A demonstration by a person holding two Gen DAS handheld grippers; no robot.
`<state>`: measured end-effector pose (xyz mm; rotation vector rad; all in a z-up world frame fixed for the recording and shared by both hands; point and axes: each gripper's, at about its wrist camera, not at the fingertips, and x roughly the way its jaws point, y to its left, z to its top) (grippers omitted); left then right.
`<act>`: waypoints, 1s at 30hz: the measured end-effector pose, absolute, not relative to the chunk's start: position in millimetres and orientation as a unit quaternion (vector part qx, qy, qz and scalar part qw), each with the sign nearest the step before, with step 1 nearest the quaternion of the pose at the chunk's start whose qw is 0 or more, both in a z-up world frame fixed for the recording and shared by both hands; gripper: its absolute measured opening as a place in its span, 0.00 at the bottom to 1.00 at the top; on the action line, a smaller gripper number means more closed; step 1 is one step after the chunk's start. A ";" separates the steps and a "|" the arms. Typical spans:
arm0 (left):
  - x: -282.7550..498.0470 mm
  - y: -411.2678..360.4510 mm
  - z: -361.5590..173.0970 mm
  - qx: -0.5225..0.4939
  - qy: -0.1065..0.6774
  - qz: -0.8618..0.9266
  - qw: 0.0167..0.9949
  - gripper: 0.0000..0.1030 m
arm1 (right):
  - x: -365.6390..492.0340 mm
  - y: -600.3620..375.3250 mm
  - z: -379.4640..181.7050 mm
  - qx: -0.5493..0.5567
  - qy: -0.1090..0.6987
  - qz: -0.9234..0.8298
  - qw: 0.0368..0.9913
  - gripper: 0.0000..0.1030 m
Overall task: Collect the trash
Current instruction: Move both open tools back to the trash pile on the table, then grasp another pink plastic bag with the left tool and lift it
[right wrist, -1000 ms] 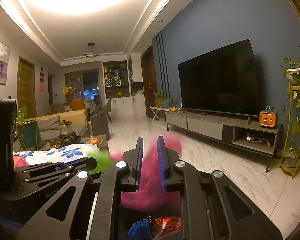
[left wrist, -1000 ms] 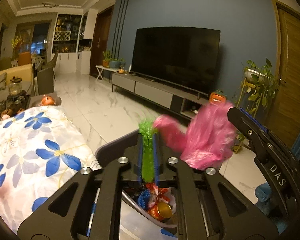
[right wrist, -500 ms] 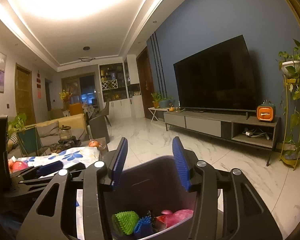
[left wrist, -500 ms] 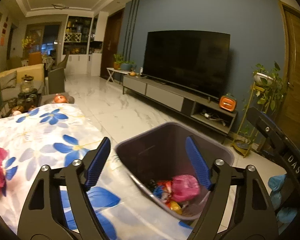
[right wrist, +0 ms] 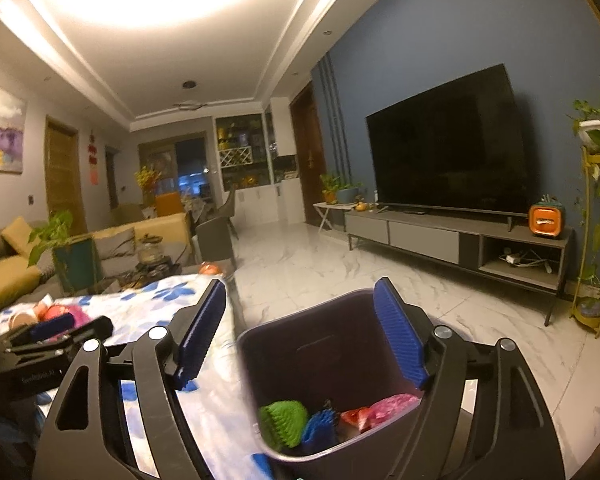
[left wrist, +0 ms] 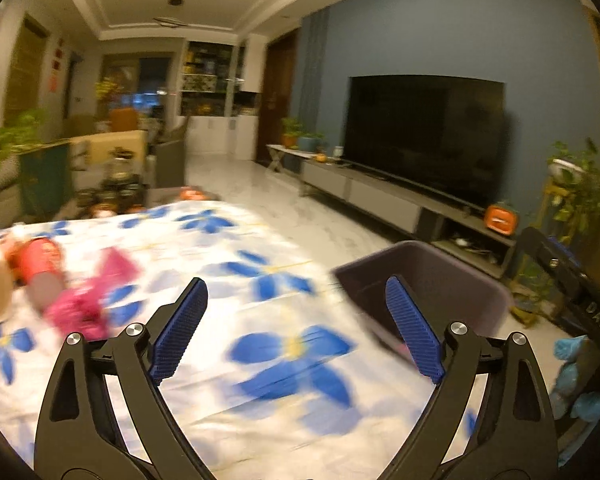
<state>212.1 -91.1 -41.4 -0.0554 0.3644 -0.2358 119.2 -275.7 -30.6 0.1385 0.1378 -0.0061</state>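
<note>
Pink wrapper (left wrist: 85, 304) and red can (left wrist: 44, 266) lie on floral table (left wrist: 260, 308), left of left gripper (left wrist: 296, 320), fingers spread wide, empty. Bin (right wrist: 324, 344) beside table edge holds green, blue, pink trash; right gripper (right wrist: 300, 332) above it, wide apart, empty

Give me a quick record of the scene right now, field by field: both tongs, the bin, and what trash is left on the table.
left tongs: open, empty, over the floral tablecloth
right tongs: open, empty, above the bin
bin contents: green wad, blue piece, pink wad
left on table: pink wrapper, red can, blurred
</note>
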 end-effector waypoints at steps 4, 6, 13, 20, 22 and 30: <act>201.8 -47.0 -47.9 -0.031 0.182 -0.057 0.981 0.86 | 122.3 -255.2 -32.3 0.068 0.077 0.019 0.995 0.74; 199.6 -27.6 -50.7 -0.037 0.186 -0.032 0.981 0.86 | 122.8 -245.5 -32.6 0.070 0.079 0.025 0.994 0.74; 195.9 33.7 -57.5 -0.068 0.203 0.041 0.976 0.86 | 136.7 -204.2 -38.8 0.071 0.096 0.043 0.992 0.75; 212.6 54.9 -57.8 -0.069 0.228 0.055 0.970 0.86 | 151.6 -179.5 -41.3 0.083 0.115 0.042 0.989 0.76; 225.4 54.5 -59.0 -0.070 0.242 0.051 0.966 0.86 | 155.3 -174.1 -39.8 0.086 0.116 0.046 0.988 0.76; 272.8 66.5 -80.3 -0.094 0.325 0.033 0.941 0.57 | 160.7 -154.7 -36.2 0.065 0.112 0.064 0.990 0.76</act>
